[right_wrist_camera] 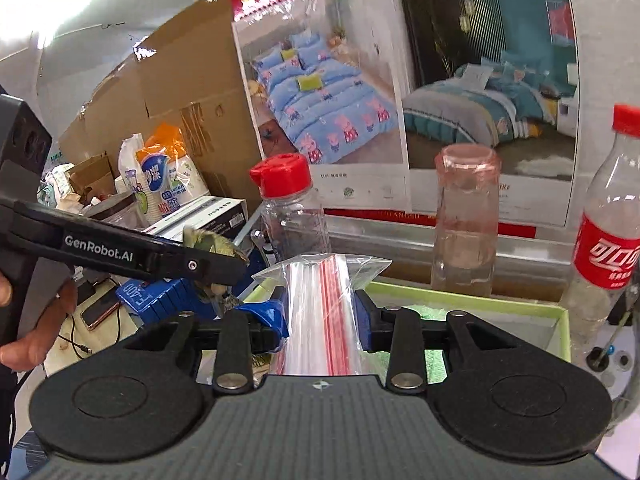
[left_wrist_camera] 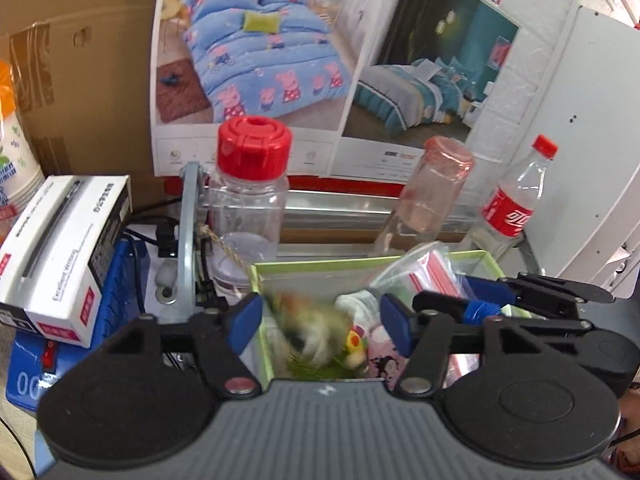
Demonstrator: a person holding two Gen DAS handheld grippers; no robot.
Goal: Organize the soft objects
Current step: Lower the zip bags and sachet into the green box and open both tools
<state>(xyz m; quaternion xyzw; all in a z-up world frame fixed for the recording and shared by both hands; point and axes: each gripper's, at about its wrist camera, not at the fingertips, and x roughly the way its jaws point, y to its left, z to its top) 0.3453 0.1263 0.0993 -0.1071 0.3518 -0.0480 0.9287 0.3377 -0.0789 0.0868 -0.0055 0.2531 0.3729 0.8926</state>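
Above the green box (left_wrist_camera: 486, 258), left gripper (left_wrist_camera: 322, 322) gapes around a blurred toy (left_wrist_camera: 316, 338) — right gripper (right_wrist_camera: 320, 316) clamps plastic bags (right_wrist_camera: 320, 304).

blurred soft toy (left_wrist_camera: 310, 332) inside the green box (left_wrist_camera: 320, 270), too smeared to tell its shape, cola bottle (right_wrist_camera: 608, 248) beside the box cut off by the picture edge, box bottom hidden by the gripper
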